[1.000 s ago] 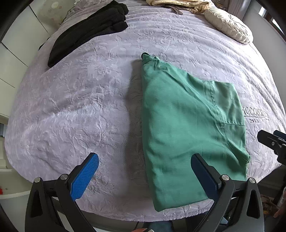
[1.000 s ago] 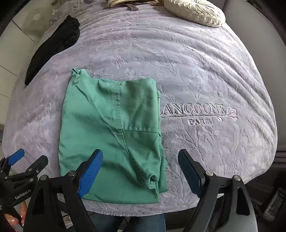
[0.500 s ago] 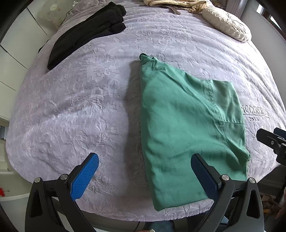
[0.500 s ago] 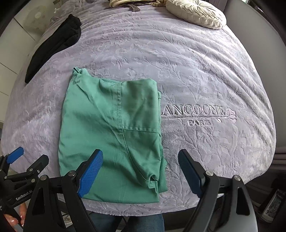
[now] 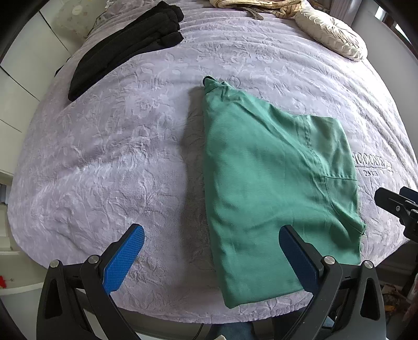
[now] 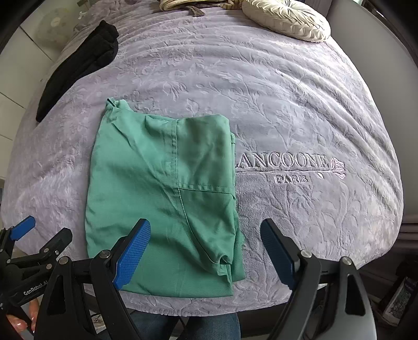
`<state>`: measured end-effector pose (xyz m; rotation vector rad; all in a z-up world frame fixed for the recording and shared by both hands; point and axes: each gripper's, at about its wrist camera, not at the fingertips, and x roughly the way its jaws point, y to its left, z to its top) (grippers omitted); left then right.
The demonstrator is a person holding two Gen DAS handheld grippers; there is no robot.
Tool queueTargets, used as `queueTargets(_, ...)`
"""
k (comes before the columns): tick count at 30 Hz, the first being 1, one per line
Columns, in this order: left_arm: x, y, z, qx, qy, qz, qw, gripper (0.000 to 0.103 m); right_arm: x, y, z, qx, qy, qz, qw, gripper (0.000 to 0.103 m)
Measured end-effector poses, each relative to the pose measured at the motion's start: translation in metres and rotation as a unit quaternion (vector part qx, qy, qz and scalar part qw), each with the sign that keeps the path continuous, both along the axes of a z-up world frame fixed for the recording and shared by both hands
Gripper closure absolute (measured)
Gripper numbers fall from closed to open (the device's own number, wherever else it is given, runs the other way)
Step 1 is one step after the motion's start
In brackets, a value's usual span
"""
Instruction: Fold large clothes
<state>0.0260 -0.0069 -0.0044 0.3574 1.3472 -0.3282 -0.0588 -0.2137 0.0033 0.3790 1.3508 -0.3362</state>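
Observation:
A green garment (image 5: 271, 183) lies folded into a rough rectangle on the lilac bedspread (image 5: 117, 162), near the bed's front edge; it also shows in the right wrist view (image 6: 162, 198). My left gripper (image 5: 211, 235) is open and empty, above the garment's near left edge. My right gripper (image 6: 206, 235) is open and empty, above the garment's near right corner. Neither touches the cloth. The right gripper's tip shows at the far right of the left wrist view (image 5: 397, 204), and the left gripper shows at the lower left of the right wrist view (image 6: 23, 235).
A folded black garment (image 5: 122, 49) lies at the back left. A cream round cushion (image 6: 284, 18) and a beige heap of cloth (image 5: 250, 4) sit at the far end. The spread carries embroidered lettering (image 6: 282, 164) right of the green garment. White cabinets (image 5: 18, 86) stand left.
Both grippers stay open and nearly still. The views have drifted very slightly; the green garment has not moved.

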Motion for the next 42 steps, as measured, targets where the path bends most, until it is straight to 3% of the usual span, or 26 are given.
queueTargets(42, -0.0025, -0.0014, -0.0062, -0.001, 0.005, 0.005, 1.0, 0.0, 0.0055, 0.003, -0.0029, -0.007, 0.014, 0.023, 1.0, 0.015)
